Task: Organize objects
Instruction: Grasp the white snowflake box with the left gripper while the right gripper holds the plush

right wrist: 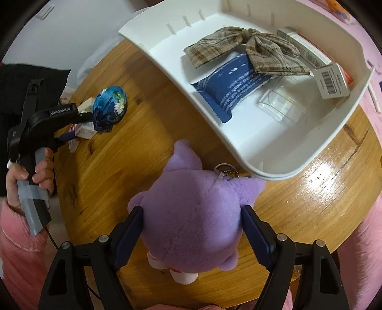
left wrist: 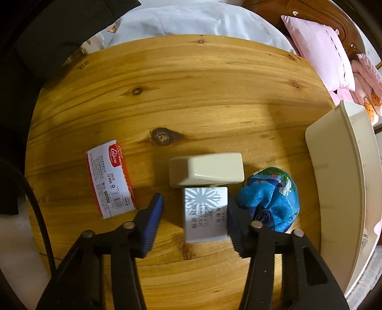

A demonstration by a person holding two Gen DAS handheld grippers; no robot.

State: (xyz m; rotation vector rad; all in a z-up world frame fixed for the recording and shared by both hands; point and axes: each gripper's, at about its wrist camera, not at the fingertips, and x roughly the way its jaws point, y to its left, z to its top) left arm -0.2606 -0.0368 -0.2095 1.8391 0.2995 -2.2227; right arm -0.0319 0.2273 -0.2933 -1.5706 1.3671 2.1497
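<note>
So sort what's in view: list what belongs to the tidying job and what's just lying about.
Part of the job:
- white bin
- purple plush toy, between the right gripper fingers
- small white box, between the left gripper fingers
- cream box
- blue cloth bundle
- red and white staple box

Just lying about:
- pink pillow
- white bedding
- wooden table

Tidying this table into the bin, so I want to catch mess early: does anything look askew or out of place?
Nothing is spilled or damaged. In the white bin, a barcoded box leans tilted against the wall, and a plaid bow lies draped over a blue packet. The red-and-white box sits skewed on the table.
</note>
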